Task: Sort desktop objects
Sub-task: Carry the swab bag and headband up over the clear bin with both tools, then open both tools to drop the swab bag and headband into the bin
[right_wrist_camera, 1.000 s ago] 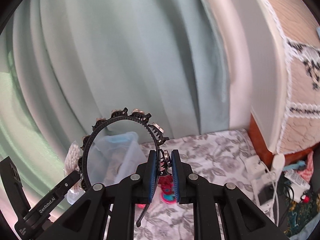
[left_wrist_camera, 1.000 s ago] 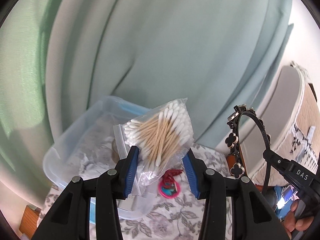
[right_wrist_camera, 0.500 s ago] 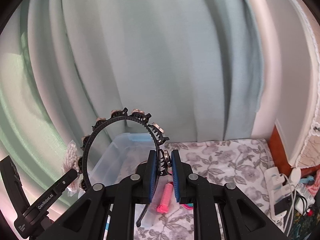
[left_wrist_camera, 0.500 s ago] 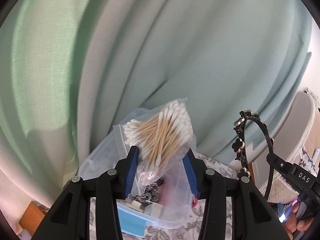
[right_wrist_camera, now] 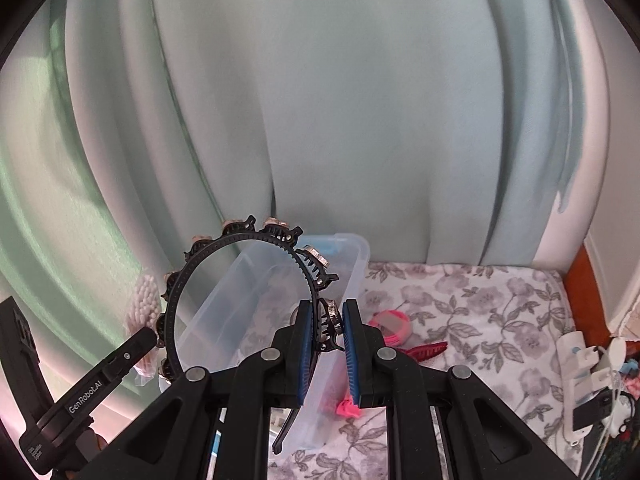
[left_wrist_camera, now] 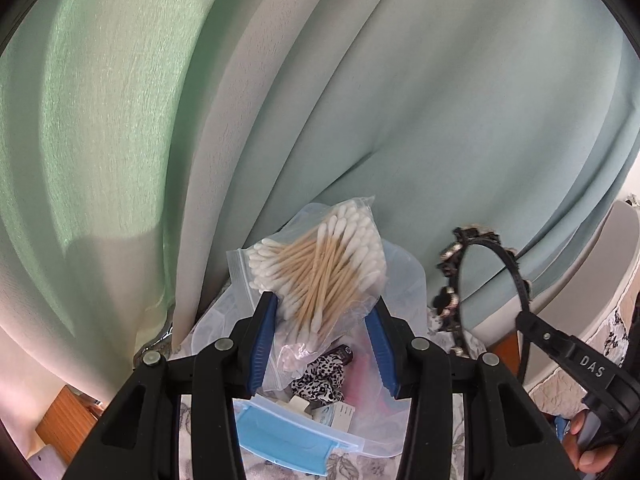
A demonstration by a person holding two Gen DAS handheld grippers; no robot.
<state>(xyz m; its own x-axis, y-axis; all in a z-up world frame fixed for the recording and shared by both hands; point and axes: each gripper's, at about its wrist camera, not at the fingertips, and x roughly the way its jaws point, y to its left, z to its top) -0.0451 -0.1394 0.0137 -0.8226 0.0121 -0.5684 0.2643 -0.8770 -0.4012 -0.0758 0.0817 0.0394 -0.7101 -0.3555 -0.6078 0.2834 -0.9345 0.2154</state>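
Partly hidden behind cotton swab bag (left_wrist_camera: 320, 272): box (left_wrist_camera: 404, 280) contents.

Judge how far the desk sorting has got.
Done: a leopard-print item lies in the clear bin. In hand: left tool grips the cotton swab bag, right tool the headband. Left: pink ring, red clip on the cloth.

Two wrist views, angled down, close over the shared clear bin (left_wrist_camera: 404, 280) (right_wrist_camera: 352, 256), curtain (left_wrist_camera: 440, 100) behind.
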